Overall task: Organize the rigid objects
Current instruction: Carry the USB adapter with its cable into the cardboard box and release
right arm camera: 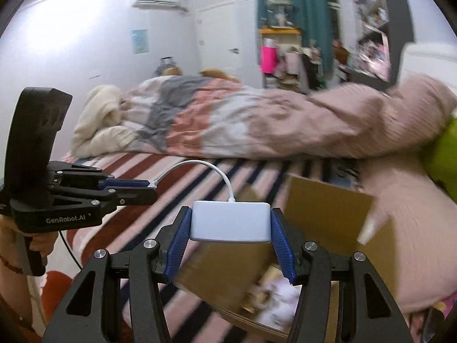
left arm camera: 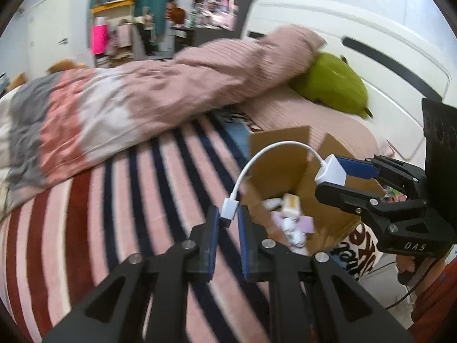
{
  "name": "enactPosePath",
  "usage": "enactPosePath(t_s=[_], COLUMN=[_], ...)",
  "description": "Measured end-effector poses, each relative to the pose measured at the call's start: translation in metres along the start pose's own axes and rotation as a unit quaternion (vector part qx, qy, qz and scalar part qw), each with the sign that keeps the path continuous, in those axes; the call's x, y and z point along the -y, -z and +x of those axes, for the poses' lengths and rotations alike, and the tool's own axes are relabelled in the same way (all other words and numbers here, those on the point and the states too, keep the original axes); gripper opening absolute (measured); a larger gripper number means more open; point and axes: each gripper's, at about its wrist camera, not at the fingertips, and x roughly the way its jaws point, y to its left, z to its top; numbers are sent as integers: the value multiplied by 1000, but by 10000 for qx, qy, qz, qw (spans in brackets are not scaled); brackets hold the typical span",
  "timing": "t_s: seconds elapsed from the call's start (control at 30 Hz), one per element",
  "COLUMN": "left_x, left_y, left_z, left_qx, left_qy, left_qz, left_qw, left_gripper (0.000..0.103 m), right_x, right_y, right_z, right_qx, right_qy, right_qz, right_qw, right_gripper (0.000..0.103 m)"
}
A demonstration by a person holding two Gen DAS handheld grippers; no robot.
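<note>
A white USB adapter hangs between both grippers above an open cardboard box (left arm camera: 288, 168). My right gripper (right arm camera: 230, 225) is shut on the adapter's white block (right arm camera: 230, 223). My left gripper (left arm camera: 228, 217) is shut on the adapter's small white plug (left arm camera: 229, 208). The short white cable (left arm camera: 257, 157) arcs between plug and block. In the left wrist view the right gripper (left arm camera: 332, 175) holds the block (left arm camera: 331, 170) over the box. In the right wrist view the left gripper (right arm camera: 150, 188) sits left of the box (right arm camera: 322, 214). The box holds several small pale objects (left arm camera: 288, 214).
The box stands on a bed with a striped pink, red and navy sheet (left arm camera: 142, 200). A rumpled pink and grey duvet (left arm camera: 142, 94) lies behind it. A green plush (left arm camera: 331, 83) rests by the white headboard (left arm camera: 371, 28). Cluttered shelves (right arm camera: 285, 54) stand at the far wall.
</note>
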Motion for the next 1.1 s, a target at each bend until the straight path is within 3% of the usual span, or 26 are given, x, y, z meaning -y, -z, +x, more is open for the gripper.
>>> enactPosePath(t_s=[0.13,0.4,0.5,0.57,0.87,0.97,1.1], left_x=[29,52,53,52,37,27,11], left_y=[-15,-21,-20,-18,-12,-9,0], left_z=[34,72,73,68,19,-3,-32], left_qx=[-291,-603,-596,-493,210,566,954], left_qy=[246,175,91,70,-61,-158,-308], left_qz=[244,472,546,537,341,125,-221], left_qw=[9990,9969,9967,9973,9992,9982,9947], left_gripper=[11,12,25,48,71,84,85], right_x=[45,89,89,86,71,63,49], right_y=[8,17,18,18,14,8,1], right_z=[-4,4,7,8,9,-1,-15], right_qx=[-250,-734,-836,-864,-792,-505,-73], right_qy=[243,630,621,651,760,620,534], right_qz=[419,494,436,364,103,80,-73], right_qw=[9985,9941,9936,9935,9939,9968,9985], right_gripper=[51,51,52,53,63,76,85])
